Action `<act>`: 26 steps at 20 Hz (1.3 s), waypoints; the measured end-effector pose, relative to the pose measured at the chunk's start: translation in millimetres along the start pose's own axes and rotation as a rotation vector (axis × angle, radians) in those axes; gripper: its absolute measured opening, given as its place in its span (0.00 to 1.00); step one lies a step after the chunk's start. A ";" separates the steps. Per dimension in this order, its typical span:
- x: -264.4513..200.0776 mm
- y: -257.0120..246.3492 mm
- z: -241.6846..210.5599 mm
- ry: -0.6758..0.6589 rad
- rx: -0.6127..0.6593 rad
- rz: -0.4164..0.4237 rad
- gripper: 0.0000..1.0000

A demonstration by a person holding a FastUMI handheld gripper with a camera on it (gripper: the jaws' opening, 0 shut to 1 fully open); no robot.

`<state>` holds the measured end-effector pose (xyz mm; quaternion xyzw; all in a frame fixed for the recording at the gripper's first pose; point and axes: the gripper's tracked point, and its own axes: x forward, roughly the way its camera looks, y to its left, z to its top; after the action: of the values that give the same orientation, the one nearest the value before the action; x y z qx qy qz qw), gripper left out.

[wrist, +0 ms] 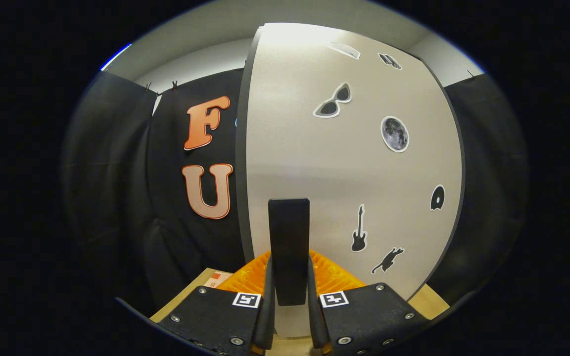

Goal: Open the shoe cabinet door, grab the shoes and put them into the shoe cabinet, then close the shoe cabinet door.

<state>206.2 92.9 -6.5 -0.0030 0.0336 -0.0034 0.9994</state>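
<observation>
The shoe cabinet door (324, 163) is a pale grey panel with a dark edge and fills the space straight ahead of the fingers. Stickers of sunglasses, a moon, a guitar and a cat dot its right half. A dark upright handle (289, 247) stands on the door's lower part. My gripper (289, 277) is shut on this handle, with a finger pressing on each side of its lower end. The shoes and the inside of the cabinet are hidden.
Black cloth (117, 198) hangs to the left and right of the cabinet. A light wooden surface (186, 296) lies below the fingers, with a small card (218, 281) on it at the left.
</observation>
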 end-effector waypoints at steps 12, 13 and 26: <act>-80.0 -34.0 -3.7 -0.007 0.011 0.015 0.28; -85.1 -38.2 -3.9 -0.008 0.008 0.014 0.28; -138.7 -102.3 -12.2 0.005 0.012 -0.026 0.27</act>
<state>66.4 -8.5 -8.7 0.0025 0.0358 -0.0166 0.9992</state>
